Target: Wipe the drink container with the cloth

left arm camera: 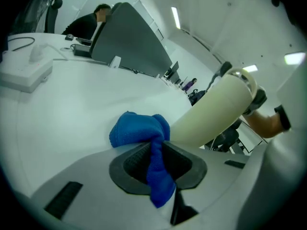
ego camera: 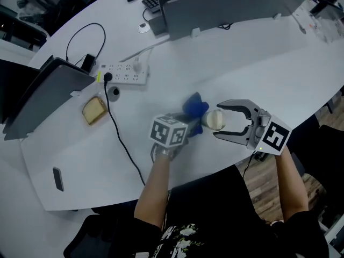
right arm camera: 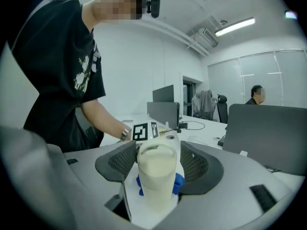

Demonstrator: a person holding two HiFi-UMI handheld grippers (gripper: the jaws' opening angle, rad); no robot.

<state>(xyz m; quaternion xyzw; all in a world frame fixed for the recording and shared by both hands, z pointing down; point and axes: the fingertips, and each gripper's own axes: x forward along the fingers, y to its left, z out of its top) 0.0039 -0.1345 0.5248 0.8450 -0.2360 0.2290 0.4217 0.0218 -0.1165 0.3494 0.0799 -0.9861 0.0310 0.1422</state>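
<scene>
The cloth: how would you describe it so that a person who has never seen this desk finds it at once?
Look at the near edge of the white table, where the person holds two grippers. The cloth is pinched in the left gripper, next to the cream container that the right gripper holds. It is the only bright blue thing there.

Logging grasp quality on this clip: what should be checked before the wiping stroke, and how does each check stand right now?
1. Cloth clamped in the left gripper: ok, jaws shut on it.
2. Drink container gripped by the right gripper: ok, it sits between both pads.
3. Cloth touching the container: ok, it appears to meet the container's side in the left gripper view.
4. Enough cloth bunched ahead of the jaws to wipe with: ok.
5. Container's lid sealed: cannot tell.
</scene>
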